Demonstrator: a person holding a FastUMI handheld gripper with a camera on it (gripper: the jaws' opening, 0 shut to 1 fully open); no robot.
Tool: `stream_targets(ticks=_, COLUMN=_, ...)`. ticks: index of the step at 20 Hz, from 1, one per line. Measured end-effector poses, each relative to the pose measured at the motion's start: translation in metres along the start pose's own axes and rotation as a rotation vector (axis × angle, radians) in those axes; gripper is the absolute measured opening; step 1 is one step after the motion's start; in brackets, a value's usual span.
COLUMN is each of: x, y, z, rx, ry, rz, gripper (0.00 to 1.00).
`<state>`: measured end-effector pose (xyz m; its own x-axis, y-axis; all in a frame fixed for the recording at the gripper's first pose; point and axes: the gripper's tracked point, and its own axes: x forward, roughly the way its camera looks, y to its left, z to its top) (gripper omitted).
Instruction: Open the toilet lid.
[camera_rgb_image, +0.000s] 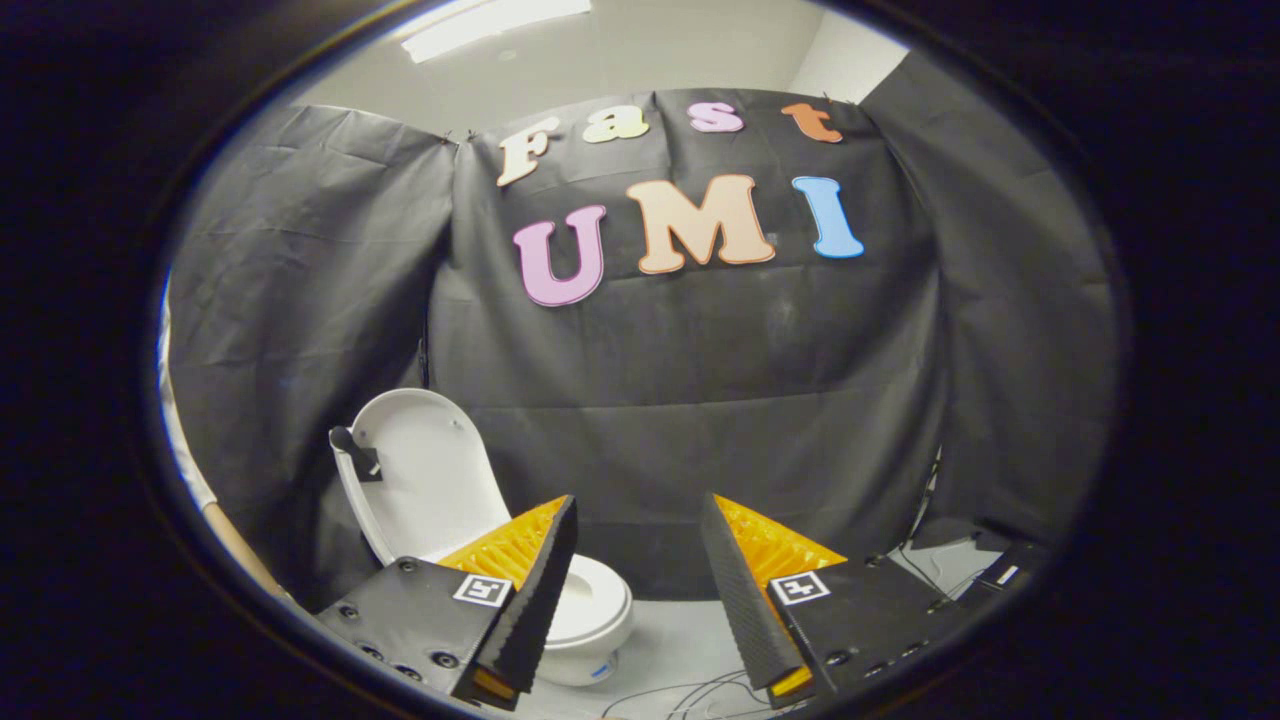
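A white toilet stands on the pale floor, partly behind my left finger. Its lid is raised upright, leaning back toward the black cloth wall, with a small dark handle piece on its left edge. The seat and bowl rim show just right of the left finger. My gripper is open, with a wide gap and nothing between the fingers. It hangs above and to the right of the toilet, apart from the lid.
Black cloth walls close the booth behind and on both sides. Loose cables lie on the pale floor under the fingers. A dark box with wires sits at the right by the wall.
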<state>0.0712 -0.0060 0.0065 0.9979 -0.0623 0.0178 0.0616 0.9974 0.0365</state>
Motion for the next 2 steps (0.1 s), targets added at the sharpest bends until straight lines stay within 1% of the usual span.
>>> stream_targets(ticks=2, x=0.0006, y=-0.0048, z=-0.0079, rx=-0.006, ry=0.035, rz=-0.008, gripper=0.79)
